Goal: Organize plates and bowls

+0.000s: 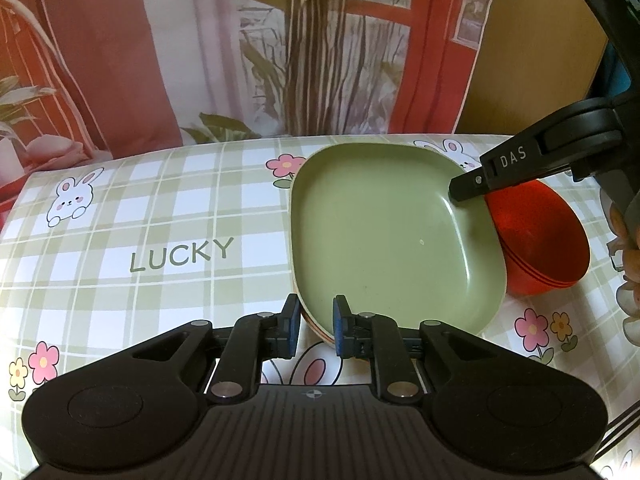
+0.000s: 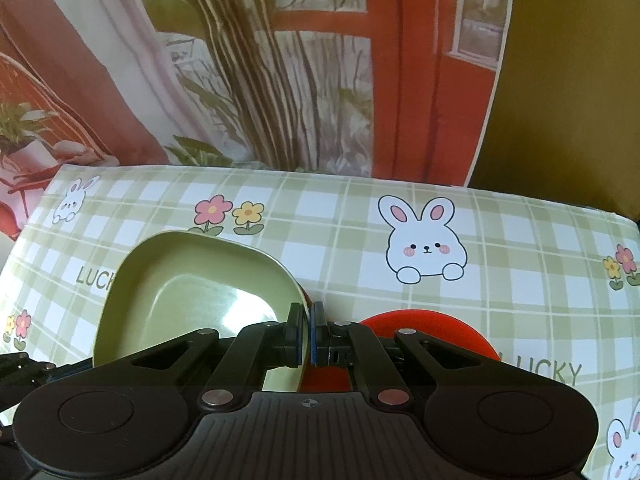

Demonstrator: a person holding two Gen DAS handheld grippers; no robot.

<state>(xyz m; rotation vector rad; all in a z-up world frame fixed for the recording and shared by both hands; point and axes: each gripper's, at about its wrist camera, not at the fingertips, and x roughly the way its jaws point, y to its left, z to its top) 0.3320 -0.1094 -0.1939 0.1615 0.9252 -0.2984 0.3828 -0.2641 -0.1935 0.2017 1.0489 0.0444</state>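
Note:
A green square plate lies on top of a stack of plates whose cream and orange rims show beneath it. My left gripper is open, with its jaws on either side of the stack's near-left rim. My right gripper is shut on the green plate's right rim; it also shows in the left wrist view. A stack of red bowls stands right beside the plates, and shows behind the right gripper's fingers.
The table carries a green checked cloth with rabbits, flowers and the word LUCKY. A printed curtain hangs behind the table's far edge. A person's hand is at the right edge.

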